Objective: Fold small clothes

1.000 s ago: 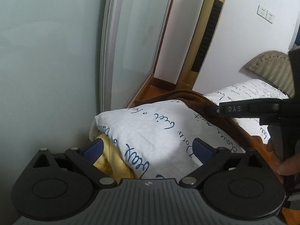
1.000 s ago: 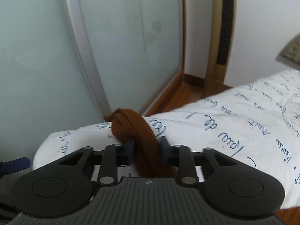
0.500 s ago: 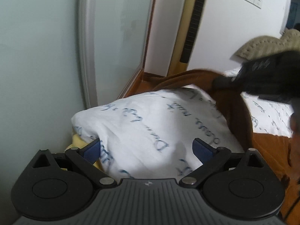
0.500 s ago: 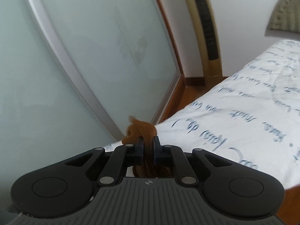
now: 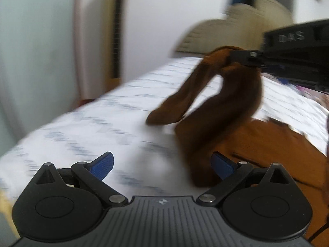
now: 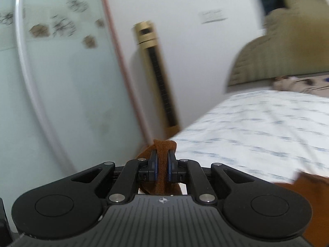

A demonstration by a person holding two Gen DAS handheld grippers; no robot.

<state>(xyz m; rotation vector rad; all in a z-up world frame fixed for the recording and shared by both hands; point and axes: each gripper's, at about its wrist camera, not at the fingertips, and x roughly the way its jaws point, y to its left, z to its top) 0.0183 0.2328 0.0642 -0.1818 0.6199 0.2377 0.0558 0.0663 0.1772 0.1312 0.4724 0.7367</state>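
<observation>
A brown garment (image 5: 230, 107) lies on the white printed bed cover (image 5: 86, 135), one end lifted in the air. My right gripper (image 6: 161, 164) is shut on a bunched fold of the brown garment (image 6: 164, 156); in the left wrist view it shows at upper right (image 5: 242, 56), holding the cloth up. A loose brown flap (image 5: 174, 107) hangs down from it. My left gripper (image 5: 162, 164) is open and empty, low over the bed, its right finger (image 5: 223, 165) beside the garment's lower part.
A gold tower fan (image 6: 156, 78) stands by the white wall. A frosted glass door (image 6: 61, 86) is at left. A beige padded headboard (image 6: 283, 59) is at the back right. The bed cover (image 6: 257, 135) spreads to the right.
My right gripper has lifted the brown cloth higher and swung it right, over the bed. My left gripper has turned right, away from the glass door, and stays open.
</observation>
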